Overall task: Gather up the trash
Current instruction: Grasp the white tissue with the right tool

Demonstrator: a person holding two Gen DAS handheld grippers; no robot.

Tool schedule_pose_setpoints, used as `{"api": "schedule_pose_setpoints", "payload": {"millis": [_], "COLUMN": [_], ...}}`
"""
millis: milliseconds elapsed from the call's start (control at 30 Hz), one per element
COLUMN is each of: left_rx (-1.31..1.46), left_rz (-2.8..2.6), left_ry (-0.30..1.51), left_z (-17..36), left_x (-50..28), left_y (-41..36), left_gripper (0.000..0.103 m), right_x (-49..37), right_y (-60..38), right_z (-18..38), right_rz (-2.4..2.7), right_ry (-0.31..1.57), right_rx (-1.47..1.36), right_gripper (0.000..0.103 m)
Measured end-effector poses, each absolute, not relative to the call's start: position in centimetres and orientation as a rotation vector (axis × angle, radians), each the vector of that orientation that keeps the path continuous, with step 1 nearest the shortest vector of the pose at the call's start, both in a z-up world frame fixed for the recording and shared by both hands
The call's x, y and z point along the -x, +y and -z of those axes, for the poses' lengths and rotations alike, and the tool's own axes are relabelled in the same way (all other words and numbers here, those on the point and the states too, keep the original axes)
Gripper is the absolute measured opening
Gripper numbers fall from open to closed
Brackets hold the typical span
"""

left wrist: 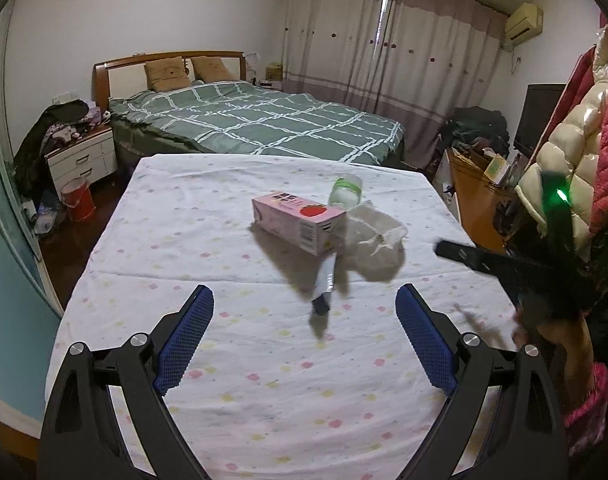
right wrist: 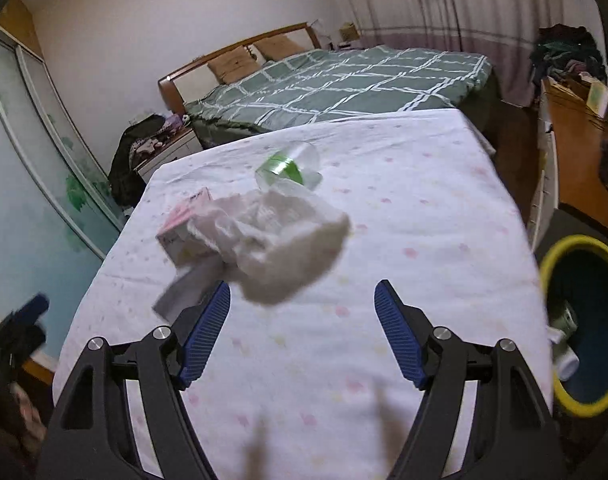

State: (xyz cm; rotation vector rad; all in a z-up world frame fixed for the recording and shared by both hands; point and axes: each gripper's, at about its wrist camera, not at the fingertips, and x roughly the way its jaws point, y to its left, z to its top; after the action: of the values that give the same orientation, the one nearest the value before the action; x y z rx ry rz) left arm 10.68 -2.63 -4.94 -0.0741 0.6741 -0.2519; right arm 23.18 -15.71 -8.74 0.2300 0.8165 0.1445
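Note:
On the table's white dotted cloth (left wrist: 231, 360) lie a pink strawberry carton (left wrist: 297, 218), a clear plastic bottle with a green label (left wrist: 346, 192), a crumpled white tissue (left wrist: 378, 240) and a small silver-and-dark wrapper (left wrist: 324, 284). My left gripper (left wrist: 304, 300) is open and empty, just short of the wrapper. My right gripper (right wrist: 301, 292) is open and empty, just below the tissue (right wrist: 271, 240); the carton (right wrist: 181, 226), the bottle (right wrist: 289, 170) and the wrapper (right wrist: 183, 288) lie beyond and to the left. A yellow-rimmed trash bin (right wrist: 580, 320) stands at the table's right.
A green-checked bed (left wrist: 263, 124) lies behind the table, with a white nightstand (left wrist: 83, 160) and red bucket (left wrist: 77, 200) to the left. A wooden desk with clutter (left wrist: 480, 184) and hanging jackets (left wrist: 584, 128) stand on the right. The bin holds some trash (right wrist: 564, 344).

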Motion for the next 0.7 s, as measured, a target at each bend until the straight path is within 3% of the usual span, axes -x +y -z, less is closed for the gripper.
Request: {"api": "schedule_pose_setpoints", "payload": {"millis": [133,400,433,467,500,700], "left_rx": [0.075,0.099,0.100,0.102,0.105,0.108], "left_rz": [0.237,0.235,0.235,0.236,0.235,0.234], "left_ry": [0.679,0.701,0.701,0.700,0.701,0.711], "left_z": [5.3,6.2,6.2,6.2,6.2,6.7], "left_x": [-11.0,-11.6,-11.6,-11.5,-11.5,-11.5], "left_y": [-2.3,-1.6,-1.6,-1.5,-1.5,-1.5], "left_gripper": [0.091,0.091,0.091,0.091,0.091,0.091], "right_x": [-27.2,-31.2,-31.3,-31.5,-31.6,-29.3], "right_y": [-14.3,-14.0,-14.3,-14.3,-14.4,-15.7], "right_z": [9.6,12.3,12.7,12.9,13.1,11.0], "right_rz": [-0.161,-0.142,-0.149,-0.156,-0.161,-0.166], "right_ry": [0.881,0.995,1.007,1.016,1.021,0.952], "right_rx": [-0.222,-0.252,-0.273,-0.289,-0.301,-0.337], "right_gripper": [0.067,0.045,0.035,0.015,0.009,0.007]}}
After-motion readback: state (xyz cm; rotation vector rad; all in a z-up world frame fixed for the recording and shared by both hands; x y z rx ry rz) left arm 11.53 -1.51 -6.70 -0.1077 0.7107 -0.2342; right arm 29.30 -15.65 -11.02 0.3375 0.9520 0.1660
